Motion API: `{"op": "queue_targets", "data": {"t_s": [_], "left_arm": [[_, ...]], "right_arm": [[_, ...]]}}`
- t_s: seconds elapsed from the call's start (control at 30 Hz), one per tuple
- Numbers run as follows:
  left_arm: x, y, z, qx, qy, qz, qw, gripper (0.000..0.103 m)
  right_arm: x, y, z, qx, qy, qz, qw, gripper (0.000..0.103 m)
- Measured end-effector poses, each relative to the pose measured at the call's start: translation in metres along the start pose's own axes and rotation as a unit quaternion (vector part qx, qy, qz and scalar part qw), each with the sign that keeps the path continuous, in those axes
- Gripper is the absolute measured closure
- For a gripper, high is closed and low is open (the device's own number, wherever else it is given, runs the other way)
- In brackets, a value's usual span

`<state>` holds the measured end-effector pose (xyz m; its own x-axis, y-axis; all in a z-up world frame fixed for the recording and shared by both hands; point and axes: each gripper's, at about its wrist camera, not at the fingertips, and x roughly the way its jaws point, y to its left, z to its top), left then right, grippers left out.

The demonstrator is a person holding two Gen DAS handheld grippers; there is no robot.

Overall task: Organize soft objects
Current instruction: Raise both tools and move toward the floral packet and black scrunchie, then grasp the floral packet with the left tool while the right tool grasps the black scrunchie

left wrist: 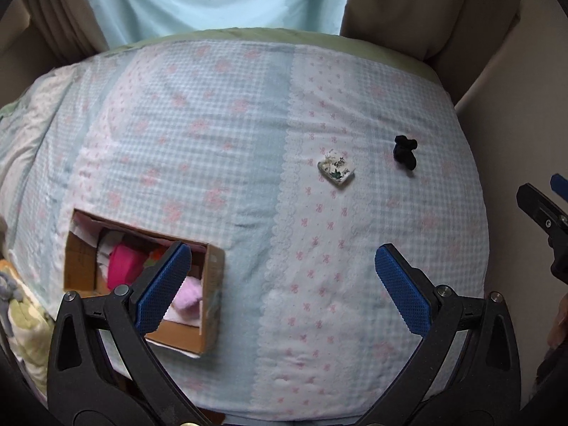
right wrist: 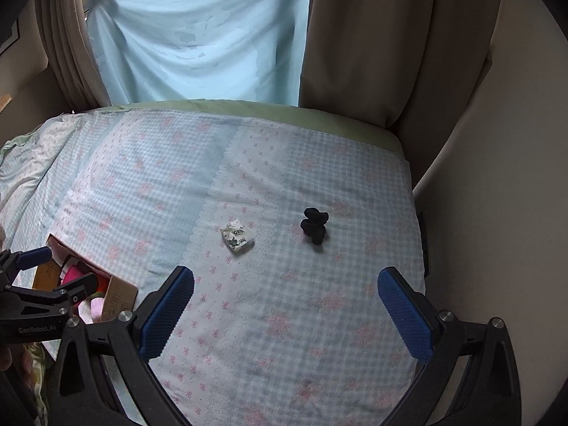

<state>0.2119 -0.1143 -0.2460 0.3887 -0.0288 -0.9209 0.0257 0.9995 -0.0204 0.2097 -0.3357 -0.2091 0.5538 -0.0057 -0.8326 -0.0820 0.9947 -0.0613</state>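
- Work surface: a bed covered by a pale blue gingham quilt with pink bow print and white lace-edged panels [left wrist: 220, 163]. A green sheet edge [right wrist: 319, 113] shows at the far end.
- Backdrop: a light blue cloth [right wrist: 198, 42] hangs across the window, with beige pleated curtains [right wrist: 358, 39] at each side.
- Container: an open brown cardboard box [left wrist: 213, 291] sits on the quilt at the near left. It holds a bright pink soft item [left wrist: 124, 266], a pale pink fluffy item [left wrist: 188, 294] and white fabric; further contents are too hidden to identify.
- Left gripper [left wrist: 284, 284]: black frame with blue textured pads, spread wide and holding nothing. It hovers above the quilt, with its left finger [left wrist: 163, 287] over the box opening and its right finger over bare quilt.
- Right gripper [right wrist: 285, 314]: same construction, spread wide and holding nothing. It hovers above the near right part of the quilt, well apart from the box.
- Loose item 1: a small square white packet with a dark green leaf print [right wrist: 237, 236] lies flat on a lace-edged panel, near mid-bed.
- Loose item 2: a small lumpy black soft object [right wrist: 314, 225] lies on the gingham, to the right of the packet and apart from it.
- Both loose items lie beyond the right gripper, outside the box.
- A pale green and cream cloth [left wrist: 25, 323] lies off the left bed edge.
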Motion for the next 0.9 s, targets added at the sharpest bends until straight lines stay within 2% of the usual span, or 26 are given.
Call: {"op": "queue_targets", "data": {"t_s": [0.17,0.33,0.57,0.83,0.9], "left_arm": [[0.042,-0.031,0.019,-0.073,0.009,-0.011,0.9973,0.0],[0.106,-0.06,0.041,-0.121,0.018,-0.017,0.9923,0.0],[0.205,-0.083,0.063,-0.203,0.033,-0.015,0.9786,0.0],[0.305,-0.09,0.085,-0.243,0.078,0.013,0.9668,0.008],[0.321,-0.09,0.086,-0.252,0.087,0.021,0.9634,0.013]], "right_arm": [[0.046,-0.035,0.01,0.016,0.005,0.004,1.0,0.0],[0.107,-0.056,0.02,0.025,0.02,0.012,0.999,0.0],[0.205,-0.076,0.024,0.039,0.056,0.021,0.997,0.0],[0.287,-0.087,0.02,0.034,0.087,0.03,0.995,0.0],[0.303,-0.088,0.019,0.033,0.091,0.033,0.995,0.0]]}}
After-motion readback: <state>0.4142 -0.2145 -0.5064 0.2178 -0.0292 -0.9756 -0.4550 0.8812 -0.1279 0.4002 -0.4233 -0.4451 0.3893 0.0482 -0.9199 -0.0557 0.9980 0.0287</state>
